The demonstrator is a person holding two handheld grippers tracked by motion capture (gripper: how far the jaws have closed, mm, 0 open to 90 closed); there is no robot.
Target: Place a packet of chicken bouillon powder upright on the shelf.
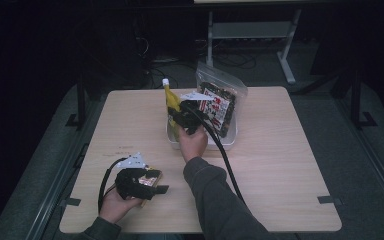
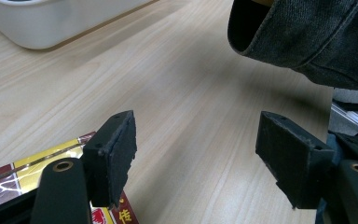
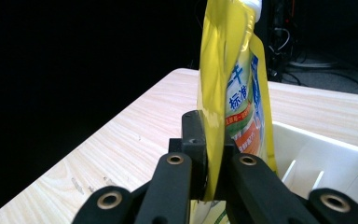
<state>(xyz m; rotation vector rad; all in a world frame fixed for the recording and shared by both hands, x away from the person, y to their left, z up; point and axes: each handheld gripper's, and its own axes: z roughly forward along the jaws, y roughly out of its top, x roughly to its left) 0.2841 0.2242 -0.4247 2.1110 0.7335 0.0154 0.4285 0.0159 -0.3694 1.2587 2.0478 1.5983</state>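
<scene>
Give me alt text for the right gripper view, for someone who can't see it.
The right gripper is shut on the edge of a yellow spouted pouch, holding it upright over a white bin with dividers. The bin sits on a light wooden table against a dark background.

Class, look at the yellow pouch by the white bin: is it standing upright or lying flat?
Upright: the yellow pouch rises with its white cap on top, pinched by the right gripper.

My right gripper (image 3: 210,179) pinches the yellow spouted pouch (image 3: 235,93) by its side seam. It stands upright, white cap at twelve o'clock, printed face turned toward three o'clock, its base over the white bin (image 3: 317,154) at the table's far middle.
</scene>
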